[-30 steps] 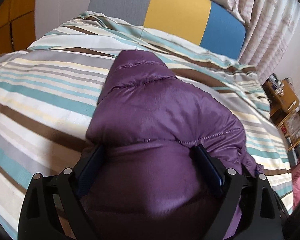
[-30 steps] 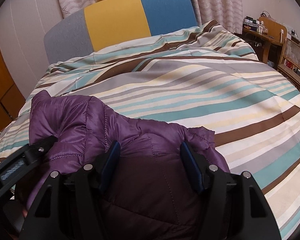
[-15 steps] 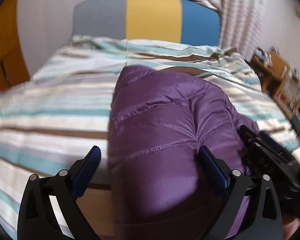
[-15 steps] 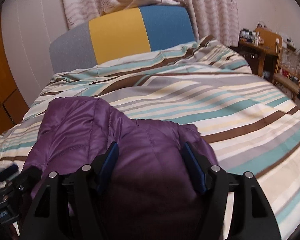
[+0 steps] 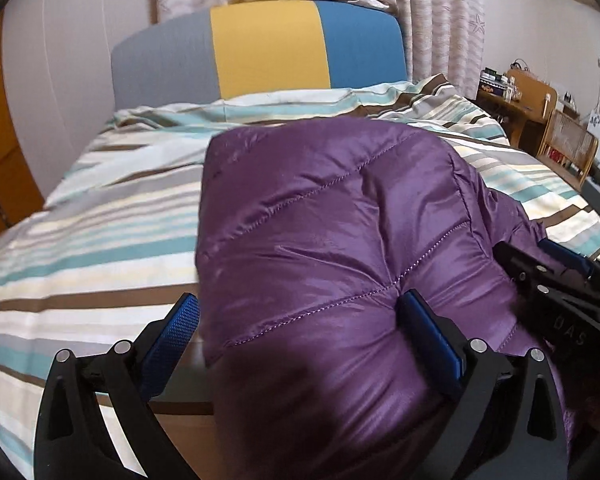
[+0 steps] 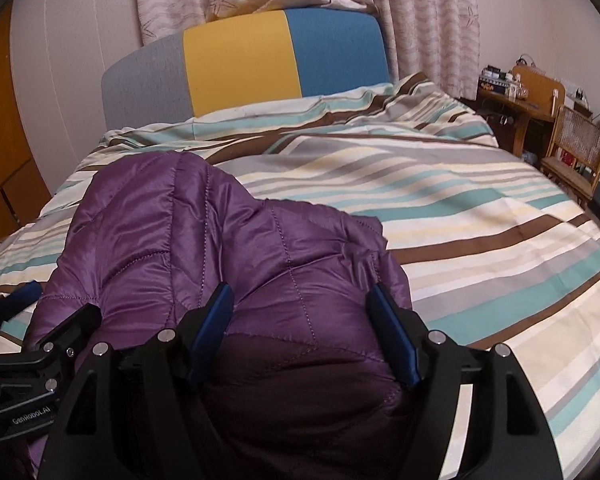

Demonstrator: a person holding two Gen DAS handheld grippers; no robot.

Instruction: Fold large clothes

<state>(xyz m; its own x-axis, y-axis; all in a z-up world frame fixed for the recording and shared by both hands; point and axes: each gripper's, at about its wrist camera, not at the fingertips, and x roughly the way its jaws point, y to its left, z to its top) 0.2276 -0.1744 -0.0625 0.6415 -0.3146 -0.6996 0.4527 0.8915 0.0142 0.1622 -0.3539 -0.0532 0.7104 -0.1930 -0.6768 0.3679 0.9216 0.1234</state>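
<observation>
A purple quilted jacket (image 5: 340,248) lay bunched at the near edge of a bed covered with a striped duvet (image 6: 440,208). The left gripper (image 5: 300,320) had its blue-padded jaws spread wide, the jacket's puffed fabric bulging between them; its left pad stood just clear of the cloth. The right gripper (image 6: 300,320), close beside it, also held its jaws apart around a fold of the jacket. A grey, yellow and blue headboard (image 6: 244,64) stood behind, below patterned curtains (image 6: 420,20).

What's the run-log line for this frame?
left claw: open over purple jacket | right claw: open over jacket | jacket bunched on striped bed
</observation>
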